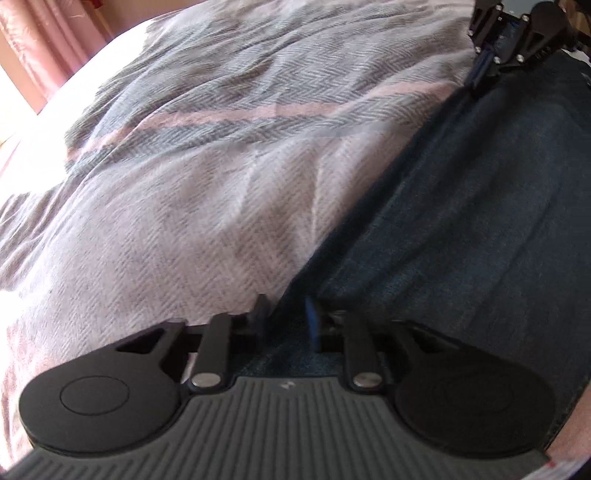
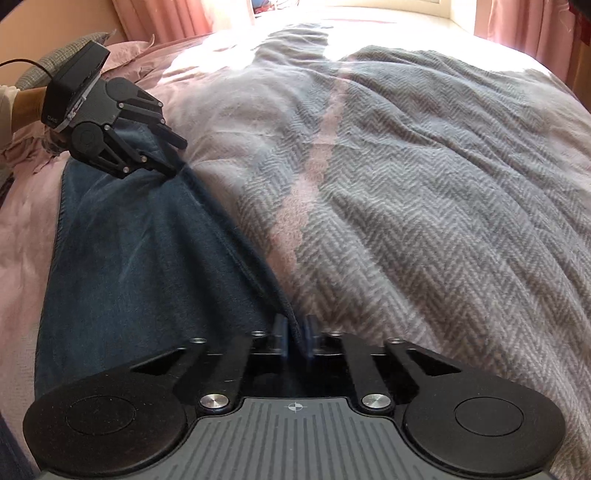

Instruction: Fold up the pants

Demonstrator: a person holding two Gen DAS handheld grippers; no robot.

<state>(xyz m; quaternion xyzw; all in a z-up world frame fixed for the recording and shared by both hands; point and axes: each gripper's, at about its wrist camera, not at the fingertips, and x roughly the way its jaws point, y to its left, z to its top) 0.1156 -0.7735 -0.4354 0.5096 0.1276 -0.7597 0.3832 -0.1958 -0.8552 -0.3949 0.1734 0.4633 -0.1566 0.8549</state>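
Dark blue denim pants [image 2: 140,243] lay flat on a bed, spread over a grey-and-pink herringbone blanket [image 2: 424,221]. In the right wrist view their long axis ran from the near edge of the frame away to the far left, and one long straight edge of the cloth ran along the blanket from one gripper to the other.

The right gripper [image 2: 294,334] was closed on the near end of that edge, its two fingers [image 2: 280,332] drawn together with the denim pinched between them. The left gripper [image 2: 175,157], seen in the same view at the far left, reached down to the far end of the edge; its fingertips met the cloth there, and a person's hand was partly visible behind it.

The left wrist view gave the same arrangement from the other end. There the pants [image 1: 480,240] filled the right half of the frame, the blanket [image 1: 203,166] the left. The left gripper [image 1: 286,314] was shut on the edge of the denim, one black finger [image 1: 263,310] and one blue-tipped finger close together with the fabric between. The right gripper [image 1: 476,86] stood at the far top right, its tips down on the cloth.

Pink curtains [image 2: 155,18] hung behind the bed, beside a bright window.
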